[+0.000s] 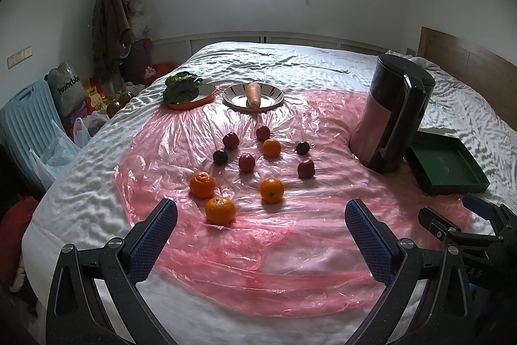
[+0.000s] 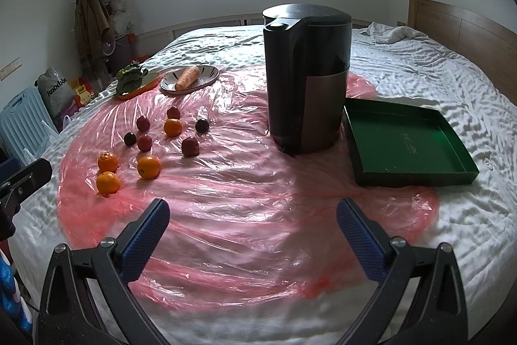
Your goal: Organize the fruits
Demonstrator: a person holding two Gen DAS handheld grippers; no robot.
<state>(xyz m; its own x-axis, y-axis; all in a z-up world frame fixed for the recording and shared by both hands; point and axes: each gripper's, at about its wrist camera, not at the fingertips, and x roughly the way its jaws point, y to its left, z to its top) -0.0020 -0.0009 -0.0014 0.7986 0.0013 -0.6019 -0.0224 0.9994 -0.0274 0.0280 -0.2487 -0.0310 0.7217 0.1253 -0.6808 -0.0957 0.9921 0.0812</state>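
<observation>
Several oranges (image 1: 220, 210) (image 2: 148, 166) and several small dark red fruits (image 1: 247, 163) (image 2: 190, 146) lie scattered on a pink plastic sheet (image 1: 290, 241) (image 2: 245, 215) spread over a white bed. An empty green tray (image 1: 447, 164) (image 2: 404, 142) sits to the right of them. My left gripper (image 1: 261, 225) is open and empty, just short of the nearest orange. My right gripper (image 2: 252, 225) is open and empty over bare sheet, in front of the tray. The right gripper also shows in the left wrist view (image 1: 465, 215).
A tall black kettle (image 1: 392, 115) (image 2: 307, 76) stands between the fruits and the tray. Further back are a plate with a carrot (image 1: 252, 94) (image 2: 187, 77) and an orange dish with leafy greens (image 1: 182, 88) (image 2: 131, 80). Bags and a blue chair (image 1: 29, 122) crowd the left bedside.
</observation>
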